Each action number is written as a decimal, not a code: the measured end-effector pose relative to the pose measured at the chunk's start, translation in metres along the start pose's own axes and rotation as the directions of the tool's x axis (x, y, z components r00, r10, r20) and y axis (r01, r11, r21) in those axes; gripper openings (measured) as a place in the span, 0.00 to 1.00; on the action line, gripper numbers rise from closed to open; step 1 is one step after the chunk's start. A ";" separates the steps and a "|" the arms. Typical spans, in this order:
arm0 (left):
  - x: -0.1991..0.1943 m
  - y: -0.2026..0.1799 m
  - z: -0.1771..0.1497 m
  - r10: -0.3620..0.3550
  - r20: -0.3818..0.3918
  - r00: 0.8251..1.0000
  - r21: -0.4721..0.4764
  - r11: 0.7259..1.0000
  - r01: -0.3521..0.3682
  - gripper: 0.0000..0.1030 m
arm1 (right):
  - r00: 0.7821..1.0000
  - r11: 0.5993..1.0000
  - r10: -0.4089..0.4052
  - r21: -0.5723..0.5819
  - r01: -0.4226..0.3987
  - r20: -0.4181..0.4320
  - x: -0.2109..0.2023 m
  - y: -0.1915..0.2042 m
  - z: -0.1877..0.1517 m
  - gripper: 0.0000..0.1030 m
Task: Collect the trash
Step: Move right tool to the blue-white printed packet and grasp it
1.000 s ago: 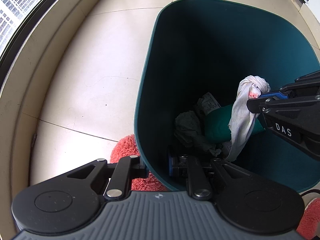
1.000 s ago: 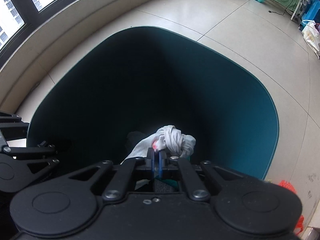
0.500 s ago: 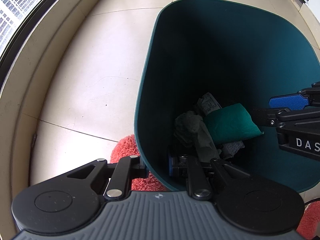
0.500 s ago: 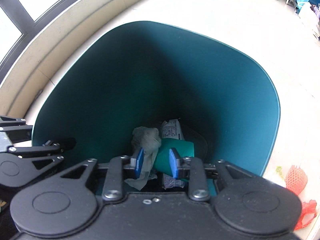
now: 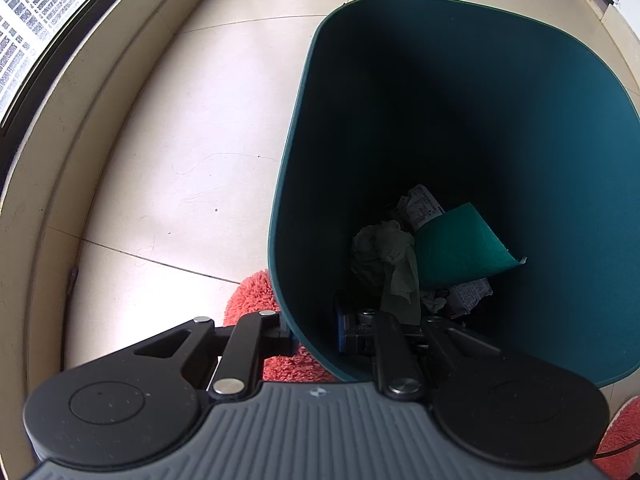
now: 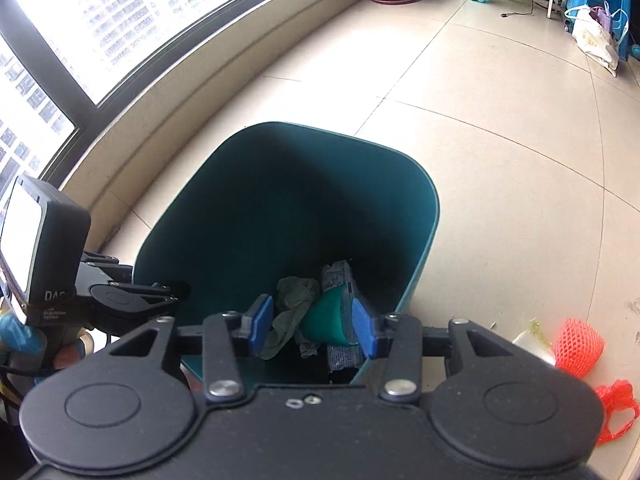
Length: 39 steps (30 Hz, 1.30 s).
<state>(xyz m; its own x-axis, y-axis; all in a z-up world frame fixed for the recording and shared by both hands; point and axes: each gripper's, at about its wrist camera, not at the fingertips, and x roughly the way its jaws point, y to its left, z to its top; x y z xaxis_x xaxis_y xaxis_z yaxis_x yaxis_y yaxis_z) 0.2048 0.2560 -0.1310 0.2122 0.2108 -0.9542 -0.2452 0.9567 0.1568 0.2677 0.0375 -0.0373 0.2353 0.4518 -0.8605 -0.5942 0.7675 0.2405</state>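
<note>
A dark teal trash bin (image 5: 304,120) (image 6: 424,208) stands on the tiled floor. Inside lie a crumpled cloth (image 5: 384,248) (image 6: 294,292), a green sheet (image 5: 460,248) (image 6: 326,314) and printed wrappers (image 5: 424,204). My left gripper (image 5: 314,330) is shut on the bin's near rim, one finger outside and one inside the wall. It also shows in the right wrist view (image 6: 132,294) at the bin's left edge. My right gripper (image 6: 312,324) is open and empty above the bin's near rim.
A red mesh fruit sleeve (image 6: 578,346), a red plastic bag (image 6: 616,412) and a white scrap (image 6: 534,340) lie on the floor right of the bin. A red shaggy mat (image 5: 252,300) lies under the bin. A curved window ledge (image 5: 48,184) runs along the left.
My right gripper opened and dropped the white cloth into the bin, then pulled up and back out of the left wrist view. The left gripper stayed on the rim.
</note>
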 end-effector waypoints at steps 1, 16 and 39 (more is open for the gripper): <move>0.000 0.000 0.000 0.001 0.000 1.000 0.000 1.000 -0.001 0.15 | 1.000 1.000 -0.004 0.007 0.004 0.007 -0.005 -0.005 -0.002 0.45; 0.000 -0.002 -0.001 0.012 0.001 1.000 0.004 1.000 -0.012 0.15 | 0.985 0.936 -0.172 0.313 0.161 0.008 -0.019 -0.147 -0.078 0.73; 0.006 -0.011 0.000 0.047 -0.010 0.999 0.019 0.999 -0.047 0.15 | 0.843 0.849 -0.277 0.293 0.440 -0.461 0.114 -0.298 -0.197 0.89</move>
<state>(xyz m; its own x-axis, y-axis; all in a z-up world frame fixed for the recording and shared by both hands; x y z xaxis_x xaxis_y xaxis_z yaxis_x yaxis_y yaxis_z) 0.2090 0.2470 -0.1381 0.1912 0.2538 -0.9482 -0.2366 0.9494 0.2064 0.3205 -0.2292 -0.2955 0.0083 -0.0421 -0.9991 -0.1754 0.9836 -0.0429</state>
